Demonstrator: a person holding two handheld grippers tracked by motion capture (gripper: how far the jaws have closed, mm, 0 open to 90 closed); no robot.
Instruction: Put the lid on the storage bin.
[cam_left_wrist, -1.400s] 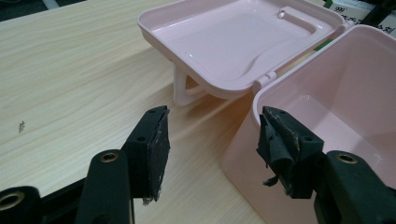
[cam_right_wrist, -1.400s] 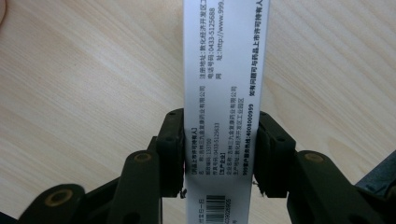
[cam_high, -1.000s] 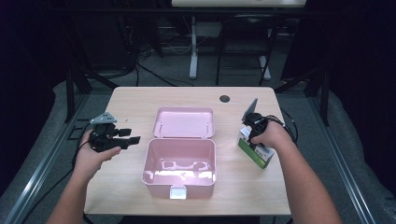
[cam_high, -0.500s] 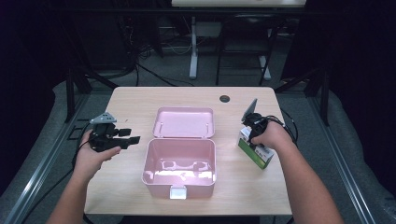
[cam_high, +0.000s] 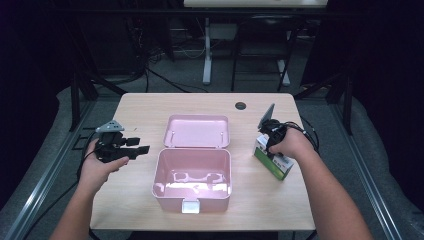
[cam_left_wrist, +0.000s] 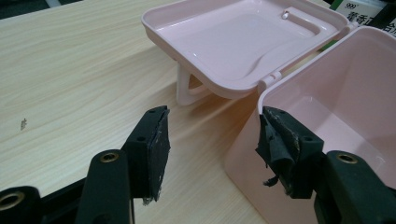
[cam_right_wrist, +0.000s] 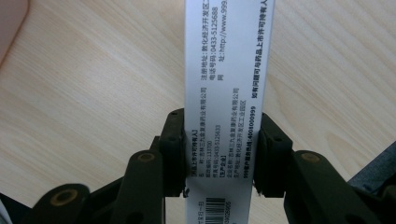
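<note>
Black jaws of the right gripper (cam_right_wrist: 218, 154) are clamped on the narrow white side of a small carton (cam_right_wrist: 224, 93), one pad pressed to each long edge, with printed text and a barcode running between them. Seen from the high view, that right gripper (cam_high: 270, 137) comes down onto the green-and-white carton (cam_high: 272, 161), which rests on the pale wooden counter (cam_high: 130, 107) just to the right of the pink box (cam_high: 192, 177) and apart from it. The left gripper (cam_left_wrist: 212, 149) has its jaws apart with nothing between them, its pads worn and frayed; it sits close to the pink box's left wall. In the high view the left gripper (cam_high: 135, 148) hovers just left of the box, held in the person's left hand (cam_high: 97, 167). The box stands open, its hinged lid (cam_high: 196, 131) lying flat on the far side. Beyond the lid, a dark round hole (cam_high: 240, 105) marks the counter's far edge.
</note>
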